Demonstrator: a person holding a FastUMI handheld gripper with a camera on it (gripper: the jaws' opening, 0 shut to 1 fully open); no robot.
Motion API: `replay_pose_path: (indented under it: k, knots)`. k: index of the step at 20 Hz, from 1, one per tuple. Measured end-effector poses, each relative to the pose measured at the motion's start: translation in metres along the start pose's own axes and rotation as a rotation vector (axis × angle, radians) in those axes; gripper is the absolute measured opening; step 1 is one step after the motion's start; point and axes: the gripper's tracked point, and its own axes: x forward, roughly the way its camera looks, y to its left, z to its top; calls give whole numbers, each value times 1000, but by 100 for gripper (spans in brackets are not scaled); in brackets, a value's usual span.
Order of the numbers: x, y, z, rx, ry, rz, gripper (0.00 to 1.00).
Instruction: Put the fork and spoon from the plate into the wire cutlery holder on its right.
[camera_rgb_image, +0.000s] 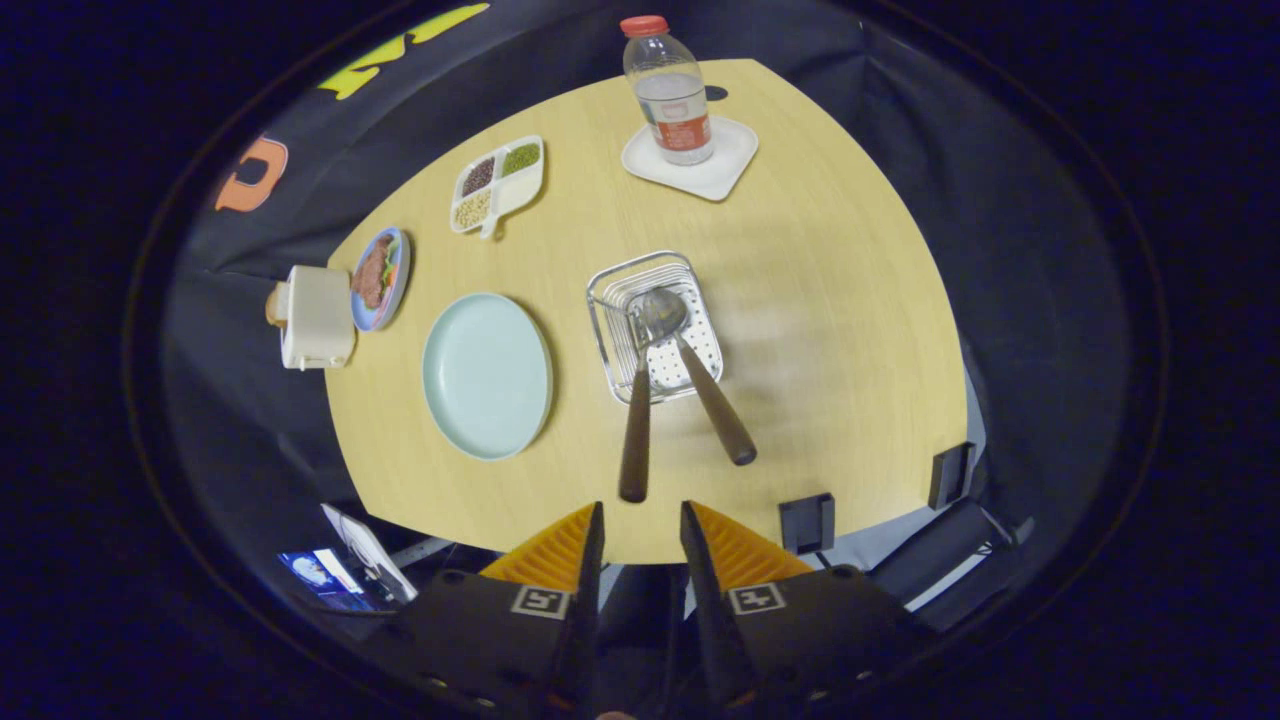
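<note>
My gripper (642, 535) hangs above the table, fingers slightly parted, gripping nothing | fork (637, 415) and spoon (700, 370) stand in wire cutlery holder (610, 290), handles toward me | plate (487, 375) bare, just left of holder

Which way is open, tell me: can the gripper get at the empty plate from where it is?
Probably yes. The gripper hangs open and empty above the table's near edge, and the plate lies bare beyond its fingers, beside the wire holder that already holds both utensils. Nothing stands between them.
</note>
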Motion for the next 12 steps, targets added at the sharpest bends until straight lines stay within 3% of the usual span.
replay_pose_path:
  k: [2,4,7,12]
  knots:
    - [-7,2,8,-21,-45,-12,69]
    - [-16,4,17,-51,-100,-25,86]
    - [-34,4,37,-133,-219,-72,95]
    - [-92,53,84,-238,-547,-63,97]
